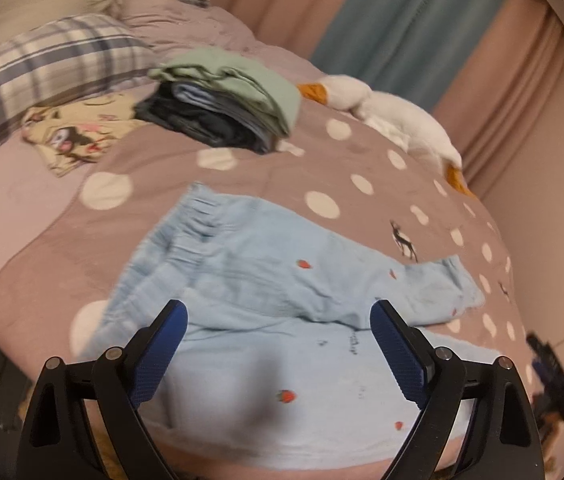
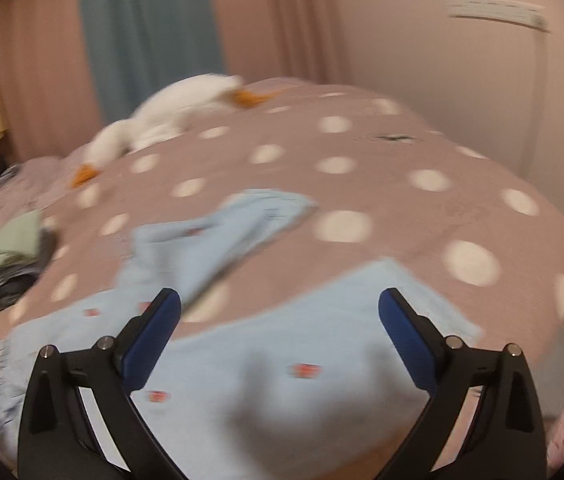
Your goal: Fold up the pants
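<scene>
Lying spread on the dotted bedspread, the light blue pants are found directly ahead of and beneath both grippers, apparently laid out so a fold can be started. The left gripper is held with its jaws wide apart, nothing between them, above the fabric near the gathered waistband, which lies ahead and to its left. The right gripper is likewise spread and empty, hovering over the nearer leg, while the other leg is splayed ahead. A stack of folded clothes is kept well beyond, presumably finished work.
</scene>
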The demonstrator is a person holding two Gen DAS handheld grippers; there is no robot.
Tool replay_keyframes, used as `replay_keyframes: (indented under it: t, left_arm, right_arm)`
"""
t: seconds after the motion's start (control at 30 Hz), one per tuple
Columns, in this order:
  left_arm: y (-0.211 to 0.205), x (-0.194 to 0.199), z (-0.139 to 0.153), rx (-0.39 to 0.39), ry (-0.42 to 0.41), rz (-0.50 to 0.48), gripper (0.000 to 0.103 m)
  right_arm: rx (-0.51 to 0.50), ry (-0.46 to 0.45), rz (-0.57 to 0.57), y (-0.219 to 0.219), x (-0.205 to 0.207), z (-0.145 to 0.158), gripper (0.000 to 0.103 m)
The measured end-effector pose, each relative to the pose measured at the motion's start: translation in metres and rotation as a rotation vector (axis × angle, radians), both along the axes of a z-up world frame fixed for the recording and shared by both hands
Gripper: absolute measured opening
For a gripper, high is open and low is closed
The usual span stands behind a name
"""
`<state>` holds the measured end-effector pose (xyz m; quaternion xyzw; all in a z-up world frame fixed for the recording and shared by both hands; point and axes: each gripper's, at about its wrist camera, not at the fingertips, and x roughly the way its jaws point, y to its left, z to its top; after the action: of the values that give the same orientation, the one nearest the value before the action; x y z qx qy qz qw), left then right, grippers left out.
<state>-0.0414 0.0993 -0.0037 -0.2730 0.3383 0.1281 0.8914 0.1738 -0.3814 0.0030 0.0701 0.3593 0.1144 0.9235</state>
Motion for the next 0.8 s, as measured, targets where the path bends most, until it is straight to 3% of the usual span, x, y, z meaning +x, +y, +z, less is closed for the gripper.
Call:
replay_keyframes:
  t: [0.17,0.3,0.53,0.7,0.77,0.8]
  left_arm:
    - [-0.006,0.012,-0.010,-0.045,0.022,0.001,0.092]
    - [-0.008,0.018,-0.024,-0.099,0.060,0.003,0.092]
    - [-0.016,0.024,-0.041,-0.111,0.129,-0.006,0.092]
    - [-0.020,0.026,-0.050,-0.116,0.168,-0.005,0.092]
    - [-0.021,0.028,-0.052,-0.114,0.186,-0.006,0.092]
    - [-0.021,0.028,-0.052,-0.116,0.189,-0.008,0.092]
  right_arm:
    - [0.090,0.091,0.183,0.067,0.023,0.012,0.099]
    - [0.117,0.149,0.239,0.126,0.049,0.019,0.099]
    - [0.068,0.284,0.143,0.174,0.110,-0.005,0.092]
    - [-0.097,0.399,0.035,0.194,0.156,-0.044,0.078]
    - [-0.134,0.438,0.044,0.194,0.164,-0.058,0.040]
    - [-0.124,0.462,0.044,0.190,0.165,-0.064,0.009]
